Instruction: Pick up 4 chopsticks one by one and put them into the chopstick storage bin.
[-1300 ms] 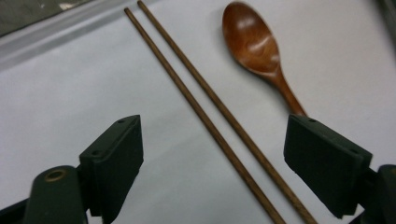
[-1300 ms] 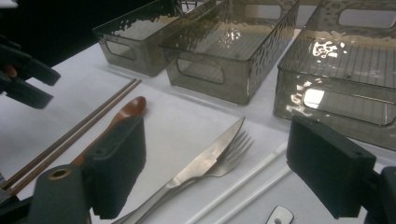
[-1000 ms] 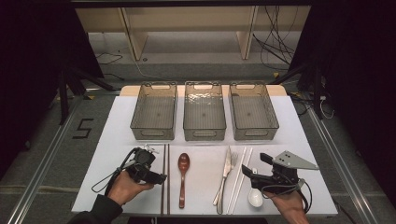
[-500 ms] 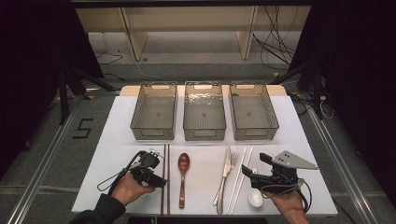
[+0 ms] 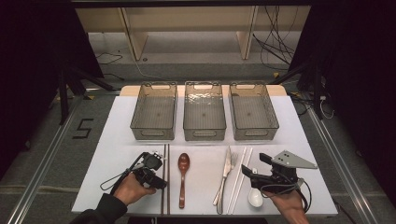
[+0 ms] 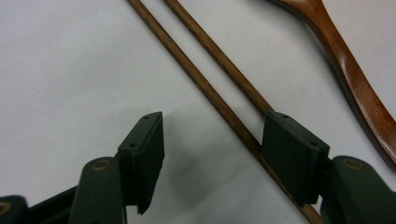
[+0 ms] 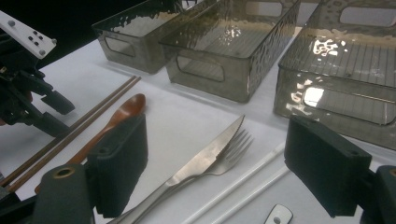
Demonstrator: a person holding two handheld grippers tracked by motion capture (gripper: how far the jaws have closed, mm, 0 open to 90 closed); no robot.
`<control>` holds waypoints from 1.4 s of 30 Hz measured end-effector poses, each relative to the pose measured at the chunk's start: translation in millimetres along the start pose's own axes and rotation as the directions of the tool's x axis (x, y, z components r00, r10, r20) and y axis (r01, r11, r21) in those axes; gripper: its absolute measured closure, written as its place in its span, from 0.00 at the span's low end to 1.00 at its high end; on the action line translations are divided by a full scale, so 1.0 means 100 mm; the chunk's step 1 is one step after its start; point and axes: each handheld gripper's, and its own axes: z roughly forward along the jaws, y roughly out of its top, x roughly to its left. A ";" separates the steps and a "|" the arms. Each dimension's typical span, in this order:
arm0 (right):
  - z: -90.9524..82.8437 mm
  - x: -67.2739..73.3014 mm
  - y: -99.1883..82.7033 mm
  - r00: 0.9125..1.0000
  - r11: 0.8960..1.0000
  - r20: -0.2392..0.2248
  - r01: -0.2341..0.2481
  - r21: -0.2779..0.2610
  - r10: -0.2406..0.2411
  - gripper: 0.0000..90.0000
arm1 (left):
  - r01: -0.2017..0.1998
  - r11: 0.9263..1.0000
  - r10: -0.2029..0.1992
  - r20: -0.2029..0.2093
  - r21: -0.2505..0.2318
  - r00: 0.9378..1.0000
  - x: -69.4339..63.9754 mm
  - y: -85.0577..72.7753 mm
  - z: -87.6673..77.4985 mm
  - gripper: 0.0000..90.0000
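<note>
Two brown wooden chopsticks (image 5: pixel 164 186) lie side by side on the white table, left of a wooden spoon (image 5: pixel 182 177). My left gripper (image 5: pixel 158 176) is low over them. In the left gripper view its jaws (image 6: pixel 212 126) stand apart and have just been closing. One chopstick (image 6: pixel 187 70) runs between them close to the right pad, and the other (image 6: pixel 219 56) passes behind that pad. No pad presses on either. My right gripper (image 5: pixel 256 164) hangs open and empty above a white spoon (image 5: pixel 255 197), wide apart in its own view (image 7: pixel 215 154).
Three empty smoky plastic bins (image 5: pixel 152 135) (image 5: pixel 204 136) (image 5: pixel 254 135) stand in a row at the back. A steel knife (image 5: pixel 224 175) and fork (image 5: pixel 232 161) lie mid-table beside two white chopsticks (image 5: pixel 239 182). The table's near edge is close to both hands.
My left gripper has edged toward the brown chopsticks and its jaws have narrowed. The right gripper has stayed put.
</note>
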 end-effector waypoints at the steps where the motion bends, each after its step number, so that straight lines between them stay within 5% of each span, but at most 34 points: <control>1: 0.00 0.00 0.00 1.000 1.000 0.000 0.000 0.000 0.000 0.25 | -0.003 1.000 0.003 0.003 0.001 1.000 -0.01 0.00 0.00 0.42; 9: 0.00 0.00 0.00 1.000 1.000 0.002 0.002 -0.001 -0.002 0.25 | -0.021 1.000 0.021 -0.003 0.017 1.000 -0.03 0.00 0.04 0.43; 12: 0.00 0.00 0.00 1.000 1.000 0.000 0.004 0.001 -0.004 0.25 | -0.055 0.998 0.056 -0.027 0.042 0.998 -0.04 -0.01 0.03 0.49; 24: -0.01 0.00 0.01 1.000 1.000 0.003 0.005 0.002 -0.005 0.26 | -0.096 0.993 0.097 -0.011 0.075 0.995 -0.02 -0.03 0.00 0.68; 32: -0.01 0.00 0.01 1.000 1.000 0.003 0.006 0.002 -0.006 0.26 | -0.072 0.993 0.072 0.008 0.088 0.997 0.07 -0.06 -0.02 0.84; 42: -0.01 0.01 0.01 1.000 1.000 -0.001 0.009 0.002 -0.009 0.27 | -0.048 0.995 0.047 0.016 0.088 0.999 0.11 -0.06 -0.02 0.91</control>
